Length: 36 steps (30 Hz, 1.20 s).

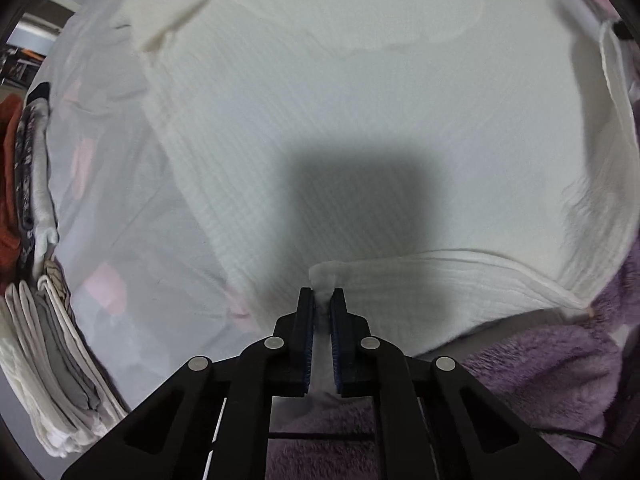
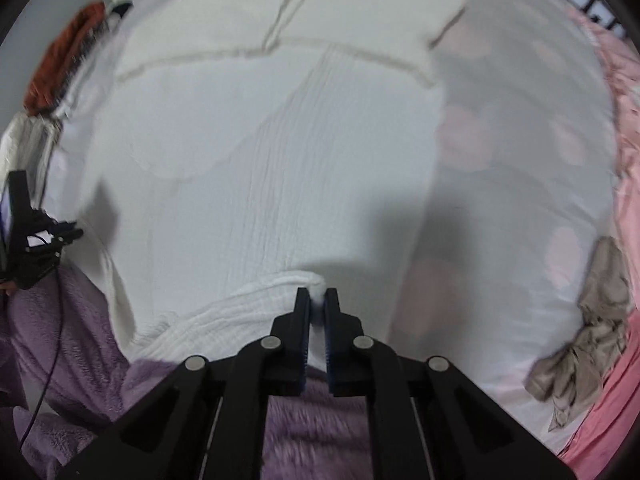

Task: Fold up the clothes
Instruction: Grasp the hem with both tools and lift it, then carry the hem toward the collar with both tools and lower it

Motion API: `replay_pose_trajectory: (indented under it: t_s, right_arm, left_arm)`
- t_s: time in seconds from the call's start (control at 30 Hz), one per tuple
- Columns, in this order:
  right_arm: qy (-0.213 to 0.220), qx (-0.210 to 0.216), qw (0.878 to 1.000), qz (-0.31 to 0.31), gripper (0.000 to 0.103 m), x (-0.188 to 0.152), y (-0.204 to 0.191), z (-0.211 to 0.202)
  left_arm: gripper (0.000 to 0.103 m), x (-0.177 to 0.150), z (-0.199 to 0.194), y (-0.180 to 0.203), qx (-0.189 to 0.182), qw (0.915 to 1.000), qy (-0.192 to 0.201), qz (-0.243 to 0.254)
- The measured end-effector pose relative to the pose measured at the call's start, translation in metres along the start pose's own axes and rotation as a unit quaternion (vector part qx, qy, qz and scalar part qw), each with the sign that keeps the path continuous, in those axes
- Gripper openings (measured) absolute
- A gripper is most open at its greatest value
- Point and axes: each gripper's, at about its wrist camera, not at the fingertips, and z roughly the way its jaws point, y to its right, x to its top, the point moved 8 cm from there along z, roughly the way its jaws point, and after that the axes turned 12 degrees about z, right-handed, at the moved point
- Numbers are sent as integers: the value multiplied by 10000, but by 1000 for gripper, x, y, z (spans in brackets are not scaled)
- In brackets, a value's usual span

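A white ribbed garment (image 1: 340, 128) lies spread flat on the pale sheet, filling most of both views (image 2: 288, 168). My left gripper (image 1: 322, 300) is shut on the garment's near hem at its left corner, white cloth pinched between the blue pads. My right gripper (image 2: 318, 300) is shut on the near hem at the opposite corner, cloth bunched between its fingers. The hem is lifted and wrinkled at both pinches. At the left edge of the right wrist view the other gripper's black frame (image 2: 28, 236) shows.
A stack of folded clothes (image 1: 48, 340) sits at the left, with a rust-red item (image 1: 10, 184) behind it. A fuzzy purple sleeve (image 1: 540, 368) lies below the hem. A crumpled tan garment (image 2: 588, 328) and pink bedding (image 2: 624, 240) lie at the right.
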Motion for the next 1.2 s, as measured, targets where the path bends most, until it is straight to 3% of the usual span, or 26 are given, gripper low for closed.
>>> replay_pose_trajectory:
  t_s: [0.27,0.4,0.47,0.57,0.7,0.83,1.03,1.2]
  right_arm:
    - [570,162,9970,502,6,-16,27,-50]
    - [933,370,9930,622,6,-20,29,-71]
    - [1198,457,9897,643,6,-20,30,-87]
    - [1725,575,9813,633,6,-22,35,-117]
    - [2299,742,9686,587,5,-28,33,-153]
    - [2752,604,9584,467,5,-30,27,-181]
    - [3118,362,9478,559,5,-10,27,-198]
    - [3216,204,9441,696,5,32,33,-206]
  left_arm:
    - [6,-14,-32,-11,-147,9973,534,-473]
    - [6,-29,-69,-28,59,9904,1079,-859]
    - [6,-37,-89,-49,178,9818,1412,-1258]
    - [6,-37,-110,-84,370,9612,2020,-1842]
    - [6,-42,-155,-91,545,9312,2815,-2249]
    - [6,-46,-194,-87,844,9055,3369,-2438]
    - [6,-29,-230,-106,1124,8846,3672,-2646]
    - [6,8,-244,-137,1356,8811,3650,-2686]
